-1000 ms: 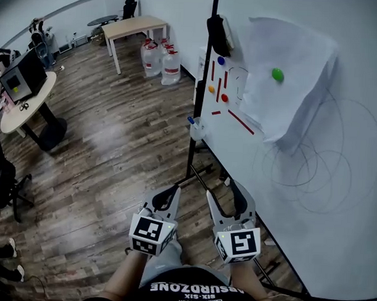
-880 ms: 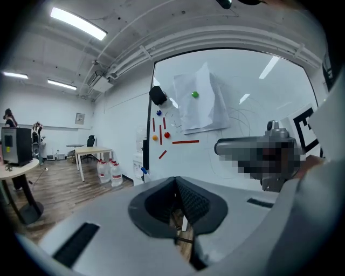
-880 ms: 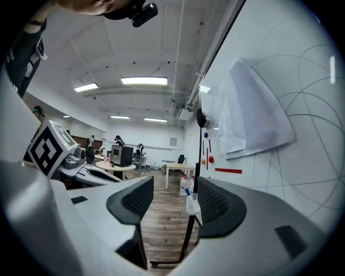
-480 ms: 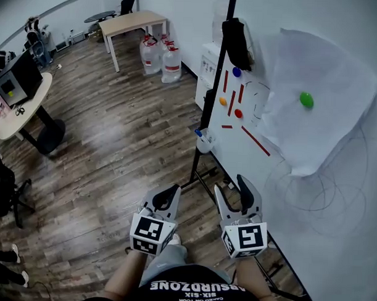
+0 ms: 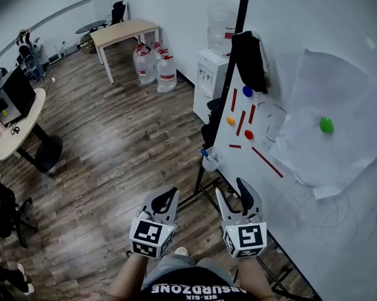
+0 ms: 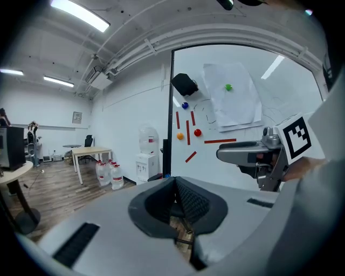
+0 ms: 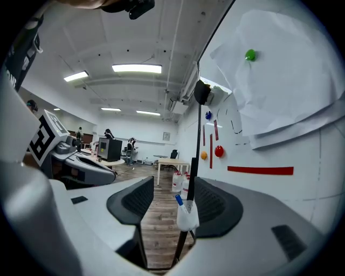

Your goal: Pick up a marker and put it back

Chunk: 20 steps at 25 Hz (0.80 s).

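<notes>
right gripper [image 5: 232,190]: jaws wide, empty | left gripper [image 5: 167,195]: jaws closed together on nothing | marker [image 7: 178,200]: blue-capped, in white cup [image 7: 187,215] at whiteboard [image 5: 310,206] edge, well ahead of the jaws | risk: a wide approach could catch the cup rim and knock it loose; its fastening looked unclear

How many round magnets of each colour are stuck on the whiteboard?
Blue round magnet: 1
Orange round magnet: 1
Red round magnet: 1
Green round magnet: 1
Total: 4
</notes>
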Motion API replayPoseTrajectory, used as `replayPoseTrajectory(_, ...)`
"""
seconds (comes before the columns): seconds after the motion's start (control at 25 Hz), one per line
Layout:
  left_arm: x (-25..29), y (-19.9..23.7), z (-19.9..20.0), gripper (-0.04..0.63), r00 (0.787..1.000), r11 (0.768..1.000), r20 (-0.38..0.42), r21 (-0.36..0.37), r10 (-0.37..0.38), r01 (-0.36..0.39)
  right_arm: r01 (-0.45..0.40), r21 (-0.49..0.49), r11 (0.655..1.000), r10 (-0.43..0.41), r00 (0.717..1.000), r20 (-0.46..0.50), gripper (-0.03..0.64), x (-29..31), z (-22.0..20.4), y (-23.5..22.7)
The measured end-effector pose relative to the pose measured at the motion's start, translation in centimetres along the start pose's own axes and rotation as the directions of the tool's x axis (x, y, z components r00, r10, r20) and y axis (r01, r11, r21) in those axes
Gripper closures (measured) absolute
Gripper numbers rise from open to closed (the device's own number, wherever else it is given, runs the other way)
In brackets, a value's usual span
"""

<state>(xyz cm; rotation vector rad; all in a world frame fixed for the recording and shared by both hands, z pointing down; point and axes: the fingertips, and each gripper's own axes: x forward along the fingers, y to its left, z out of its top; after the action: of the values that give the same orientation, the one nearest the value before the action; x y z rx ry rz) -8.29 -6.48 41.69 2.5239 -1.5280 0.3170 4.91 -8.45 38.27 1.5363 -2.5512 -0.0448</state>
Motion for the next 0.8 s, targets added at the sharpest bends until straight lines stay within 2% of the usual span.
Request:
replayPoseTrajectory(0.16, 0.6, 1.7, -0.9, 0.586, 1.000, 1.000, -0.013, -0.005, -0.002, 0.002, 0.021, -0.003, 1.000, -0.021, 1.000, -0.013, 0.388, 0.9, -0.8, 0.0)
replayPoseTrajectory(0.36, 1.3, 1.6, -1.8, 0.588, 0.999, 0.999, -0.028, -0.029, -0.021, 0.020, 0.024, 0.001, 1.000, -0.023, 0.999, -0.040, 0.390, 1.8, -2.0, -0.3)
replayPoseTrajectory(0.8, 4.0, 2.1, -0.8, 0.588, 0.999, 0.999, -0.024, -0.004, -0.045, 0.045, -0.040, -0.007, 0.999, 0.040, 0.998, -0.055, 0.390, 6.6, -3.0, -0.4)
